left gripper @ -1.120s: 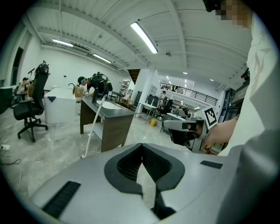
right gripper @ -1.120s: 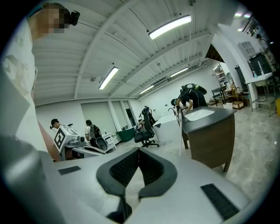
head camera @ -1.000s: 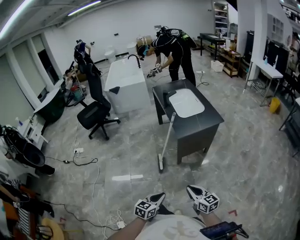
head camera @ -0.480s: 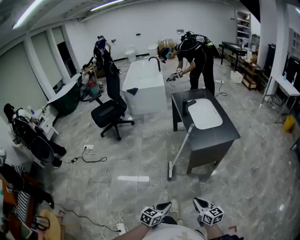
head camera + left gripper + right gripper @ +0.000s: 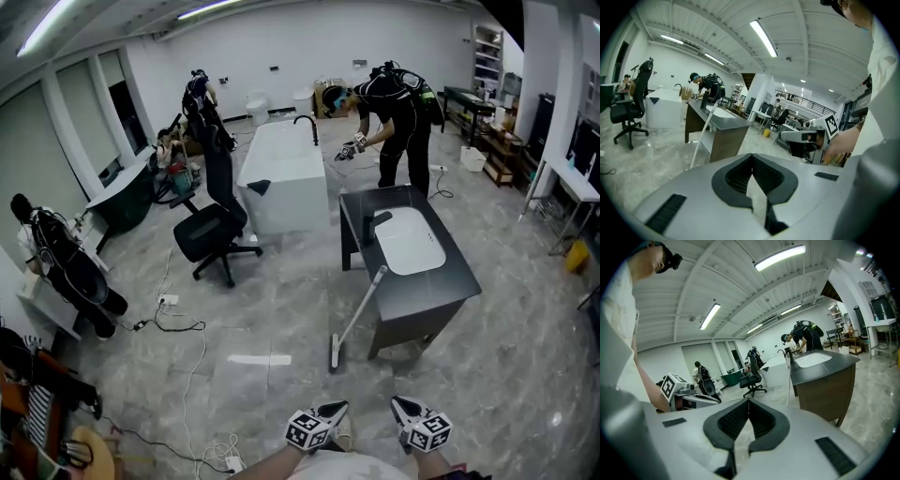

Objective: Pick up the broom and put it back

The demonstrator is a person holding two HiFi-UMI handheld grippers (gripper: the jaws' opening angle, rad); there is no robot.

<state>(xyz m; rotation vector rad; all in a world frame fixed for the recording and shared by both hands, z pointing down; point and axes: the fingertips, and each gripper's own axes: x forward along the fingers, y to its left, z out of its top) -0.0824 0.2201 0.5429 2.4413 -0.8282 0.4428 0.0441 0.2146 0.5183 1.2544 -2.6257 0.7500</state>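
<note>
Grey tiled floor [image 5: 281, 319], open room. A dark cabinet [image 5: 450, 281] with a white basin [image 5: 410, 240] set in its top stands mid-room. A white tub [image 5: 281, 178] and a black office chair [image 5: 211, 239] sit beyond it, to its left. A person in black [image 5: 394, 98] bends over at the cabinet's far end.

Broom [image 5: 357, 312]: long thin pale handle, narrow flat pale head. It leans tilted against the cabinet's near left corner. The handle top touches the top edge and the head is down on the floor, just beside the cabinet's foot.

Left gripper [image 5: 334, 409] and right gripper [image 5: 401, 405] are low in the head view, side by side, well apart from the broom. Both have their jaws pressed together at the tips, nothing between.

View differences:
- Only the head view shows the broom head and the loose cables [image 5: 178, 323] on the floor.
- The left gripper view gets the handle side-on against the cabinet, with its lower end cut off by the gripper's own body. It also shows the hand on the right gripper.
- The right gripper view shows the handle only as a faint pale line in front of the cabinet, and also the left gripper's marker cube.
</note>
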